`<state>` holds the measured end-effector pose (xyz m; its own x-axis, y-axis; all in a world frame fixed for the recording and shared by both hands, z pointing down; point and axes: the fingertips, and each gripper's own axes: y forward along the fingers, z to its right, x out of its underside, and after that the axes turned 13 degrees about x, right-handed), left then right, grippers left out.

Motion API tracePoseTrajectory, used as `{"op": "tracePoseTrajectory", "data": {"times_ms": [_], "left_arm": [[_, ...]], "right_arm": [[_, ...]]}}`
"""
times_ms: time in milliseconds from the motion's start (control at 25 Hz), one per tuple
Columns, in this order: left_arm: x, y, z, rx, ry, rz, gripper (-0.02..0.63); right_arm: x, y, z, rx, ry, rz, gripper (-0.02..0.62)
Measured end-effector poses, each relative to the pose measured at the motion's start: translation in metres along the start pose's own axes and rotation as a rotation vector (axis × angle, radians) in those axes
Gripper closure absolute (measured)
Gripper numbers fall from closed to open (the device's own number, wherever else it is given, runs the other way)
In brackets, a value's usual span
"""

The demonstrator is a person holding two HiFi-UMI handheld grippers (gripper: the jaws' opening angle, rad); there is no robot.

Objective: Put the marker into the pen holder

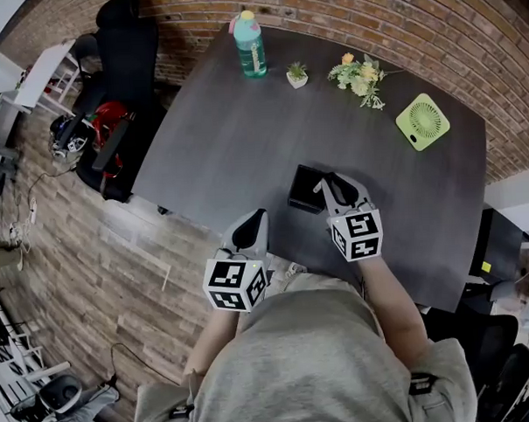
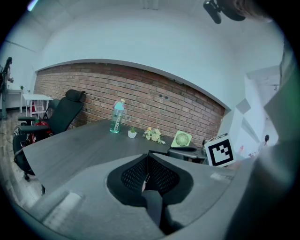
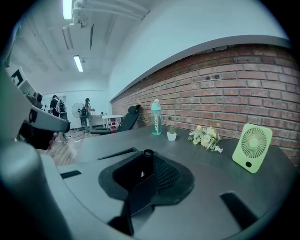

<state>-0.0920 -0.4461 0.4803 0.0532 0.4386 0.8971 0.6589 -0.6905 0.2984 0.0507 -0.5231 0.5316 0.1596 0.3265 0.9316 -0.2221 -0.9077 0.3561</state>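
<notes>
Counter [image 1: 235,137], dark grey, broad, curved far edge. Left gripper [image 2: 148,157], grey, at the counter's near edge; I see its jaws pressed together with nothing between them. Right gripper [image 1: 327,182], grey, pinching the marker. Pen holder [image 1: 304,188], black, square, open-topped, just beside the right gripper's tips. Marker [image 3: 148,155], black, cylindrical, upright between the right gripper's jaws, beside the holder's rim.

A dark bench [image 1: 235,137] stands before a red-brick wall [image 1: 370,17] on a wood-plank floor [image 1: 101,274], with a black office chair [image 1: 122,46] and a white side table [image 1: 44,74] nearby, under ceiling strip lights [image 3: 78,63].
</notes>
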Motion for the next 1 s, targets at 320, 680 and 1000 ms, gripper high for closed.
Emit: {"op": "tracePoseTrajectory", "data": {"times_ms": [320,680,1000], "left_arm": [[0.001,-0.006,0.005,-0.004,0.002,0.003,0.586],[0.002,-0.011,0.015,0.001,0.012,0.01,0.586],[0.004,-0.027,0.029,0.009,0.022,0.024,0.586]], "right_arm": [[0.0,0.001,0.002,0.0,0.002,-0.004,0.523],[0.003,0.003,0.0,0.0,-0.016,-0.013,0.522],[-0.008,-0.021,-0.004,0.009,0.004,0.006,0.477]]}}
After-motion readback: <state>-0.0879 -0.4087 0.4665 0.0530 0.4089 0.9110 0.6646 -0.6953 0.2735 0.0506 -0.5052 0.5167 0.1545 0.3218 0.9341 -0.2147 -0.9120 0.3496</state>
